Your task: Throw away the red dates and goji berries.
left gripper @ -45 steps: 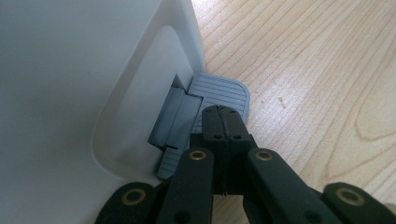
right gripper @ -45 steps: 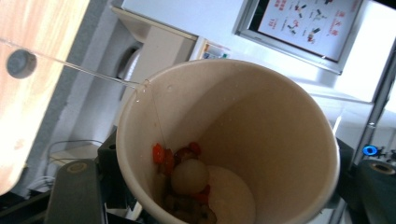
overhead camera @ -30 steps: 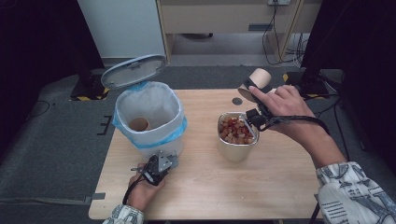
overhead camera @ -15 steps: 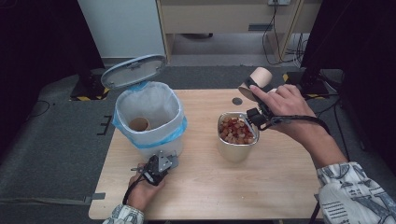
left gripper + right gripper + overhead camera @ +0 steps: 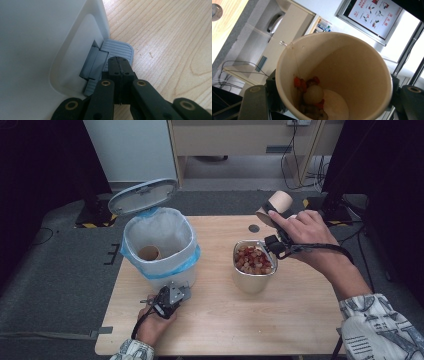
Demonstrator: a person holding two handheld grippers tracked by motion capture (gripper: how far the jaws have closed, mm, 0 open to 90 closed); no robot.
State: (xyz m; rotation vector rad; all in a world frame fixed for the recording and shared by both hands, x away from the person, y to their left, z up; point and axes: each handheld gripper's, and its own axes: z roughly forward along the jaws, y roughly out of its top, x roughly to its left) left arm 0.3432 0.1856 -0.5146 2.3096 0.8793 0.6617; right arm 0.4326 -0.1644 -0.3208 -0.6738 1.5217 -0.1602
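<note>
My left gripper [image 5: 172,296] is shut, its joined tips [image 5: 117,65] resting on the grey ribbed pedal [image 5: 120,49] at the foot of a white bin [image 5: 160,245]. The bin's lid [image 5: 144,196] stands up, and a paper cup [image 5: 148,253] lies inside the blue liner. My right gripper [image 5: 271,222] is shut on a second paper cup [image 5: 276,205], held tilted above a metal pot [image 5: 252,281] of red and pale food scraps [image 5: 254,260]. Its jaws have just been closing on this cup [image 5: 352,65], which has scraps stuck at its bottom.
The wooden table [image 5: 300,320] has a small dark disc [image 5: 254,228] behind the pot. Grey floor surrounds the table, with a cabinet and cables beyond the far edge. The bin stands at the table's left side, the pot near the middle.
</note>
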